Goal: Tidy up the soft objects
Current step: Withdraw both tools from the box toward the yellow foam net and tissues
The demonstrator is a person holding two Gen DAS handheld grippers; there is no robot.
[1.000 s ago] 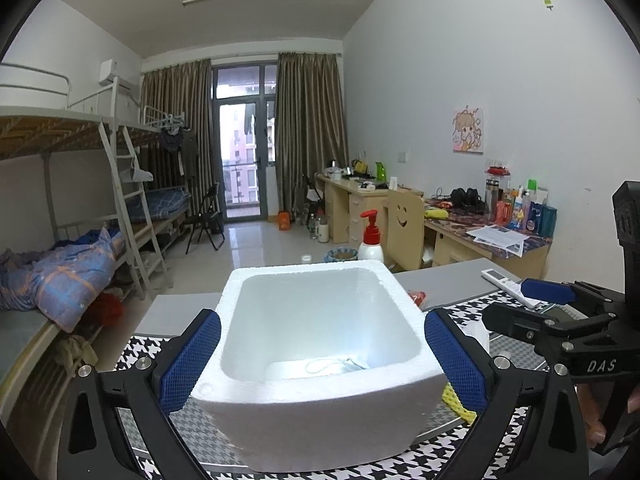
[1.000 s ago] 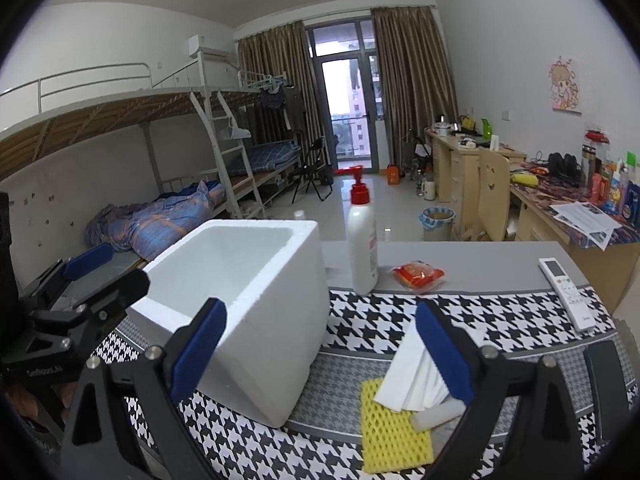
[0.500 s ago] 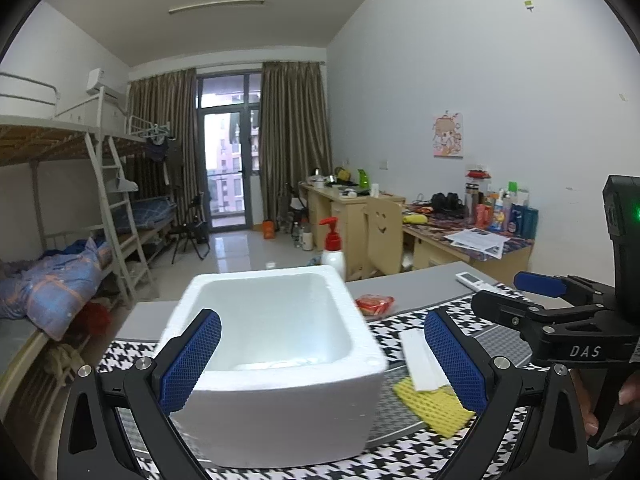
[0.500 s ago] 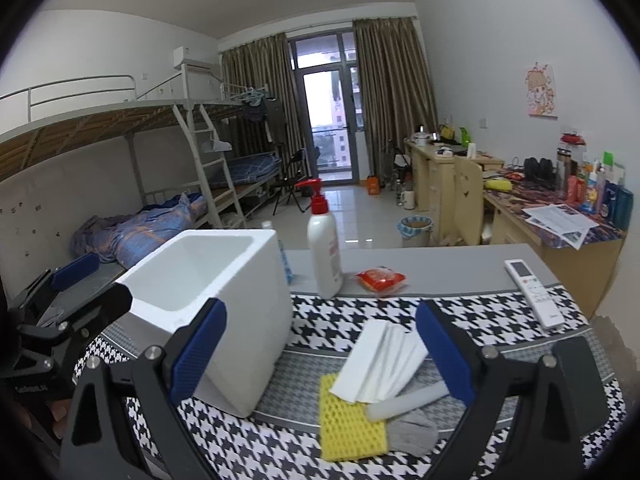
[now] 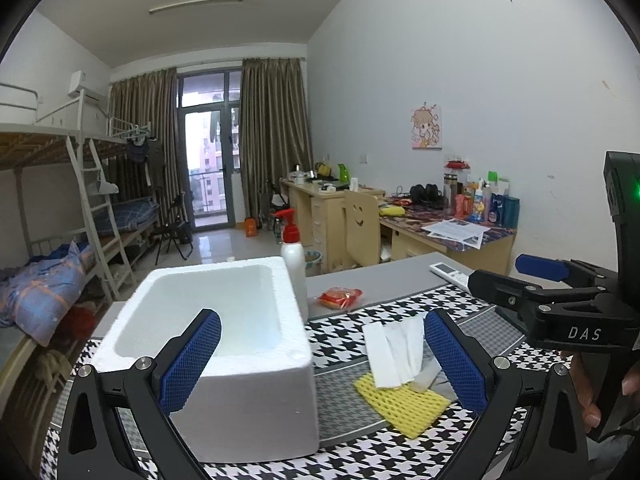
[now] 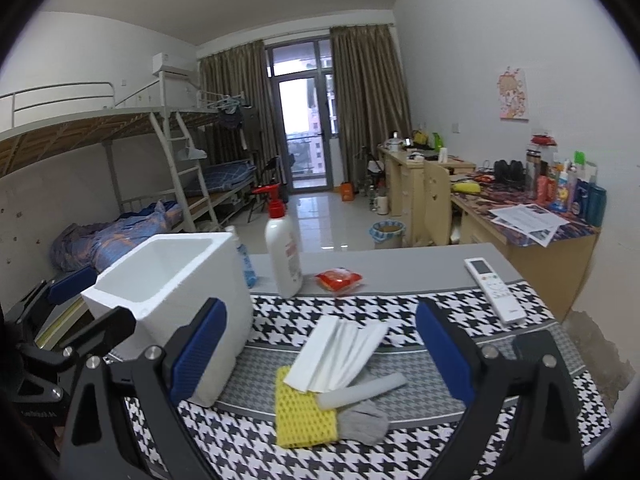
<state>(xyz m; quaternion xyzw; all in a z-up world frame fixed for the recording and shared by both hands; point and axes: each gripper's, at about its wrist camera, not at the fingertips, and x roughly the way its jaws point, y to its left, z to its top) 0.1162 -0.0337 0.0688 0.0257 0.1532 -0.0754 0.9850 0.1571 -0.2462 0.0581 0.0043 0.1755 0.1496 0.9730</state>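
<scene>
Both claws, left and right, wide, empty; ahead between right claw's fingers: one yellow sponge, one white tissue stack, one foam box leftward.

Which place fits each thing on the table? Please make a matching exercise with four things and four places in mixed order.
Things:
1. white foam box
2. yellow mesh sponge
3. white remote control
4. red snack packet

Places:
A. right edge of the table
B. under the white folded tissues
C. left part of the table
D. beside the white pump bottle, on the grey surface

Pairs: 1-C, 2-B, 3-A, 4-D
</scene>
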